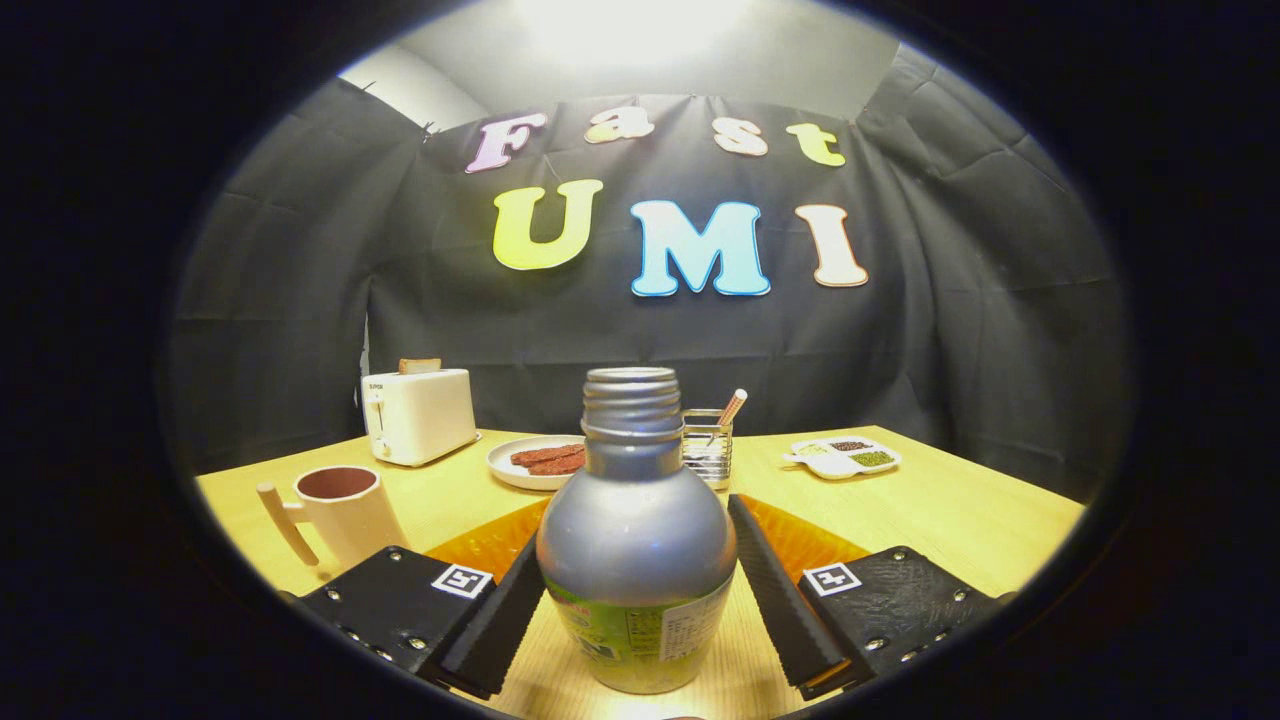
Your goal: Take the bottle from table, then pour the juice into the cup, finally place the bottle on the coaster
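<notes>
A silver bottle [636, 540] with a green label and an open threaded neck stands upright between my fingers, its base low over the wooden table [950, 510]. My gripper [635, 535] is shut on the bottle, one finger pressing each side of its wide body. Just beyond the bottle an orange coaster [800, 540] lies flat on the table, showing on both sides of the bottle. A cream cup [345, 515] with a long handle and a dark inside stands to the left of my left finger [500, 620].
Further back stand a white toaster [420, 415] with bread in it, a white plate [505, 462] of reddish strips, a small clear holder [708, 445] with a stick, and a divided white dish [845, 457] at the right. Black cloth walls the table.
</notes>
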{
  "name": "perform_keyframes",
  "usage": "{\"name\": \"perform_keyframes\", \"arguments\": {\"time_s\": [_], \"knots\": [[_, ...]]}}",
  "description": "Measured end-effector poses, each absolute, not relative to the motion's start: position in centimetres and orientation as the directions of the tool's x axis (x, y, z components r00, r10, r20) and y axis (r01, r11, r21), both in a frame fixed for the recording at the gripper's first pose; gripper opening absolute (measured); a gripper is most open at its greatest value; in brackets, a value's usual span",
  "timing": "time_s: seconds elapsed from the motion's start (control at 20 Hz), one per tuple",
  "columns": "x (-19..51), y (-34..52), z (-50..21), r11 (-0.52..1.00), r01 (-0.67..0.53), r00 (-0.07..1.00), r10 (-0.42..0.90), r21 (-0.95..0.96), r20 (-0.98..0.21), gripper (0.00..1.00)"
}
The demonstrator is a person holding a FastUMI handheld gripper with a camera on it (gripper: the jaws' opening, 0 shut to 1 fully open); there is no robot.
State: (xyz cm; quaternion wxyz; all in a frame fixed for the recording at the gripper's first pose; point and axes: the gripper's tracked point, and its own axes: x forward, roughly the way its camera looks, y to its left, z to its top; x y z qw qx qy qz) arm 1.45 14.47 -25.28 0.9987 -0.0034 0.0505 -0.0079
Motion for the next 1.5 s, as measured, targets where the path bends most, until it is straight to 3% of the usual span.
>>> {"name": "perform_keyframes", "arguments": {"time_s": [0.4,0.6,0.8,1.5], "knots": [[1.9,14.6,-25.9,0.999,0.044,0.992,-0.045,-0.013,-0.118,0.82],[2.7,16.1,-24.6,0.997,0.012,0.993,-0.021,-0.080,-0.112,0.82],[4.2,18.0,-22.6,0.961,-0.018,0.997,-0.004,-0.277,-0.077,0.82],[6.2,21.6,-23.3,0.704,-0.072,0.996,0.008,-0.706,-0.092,0.81]]}}
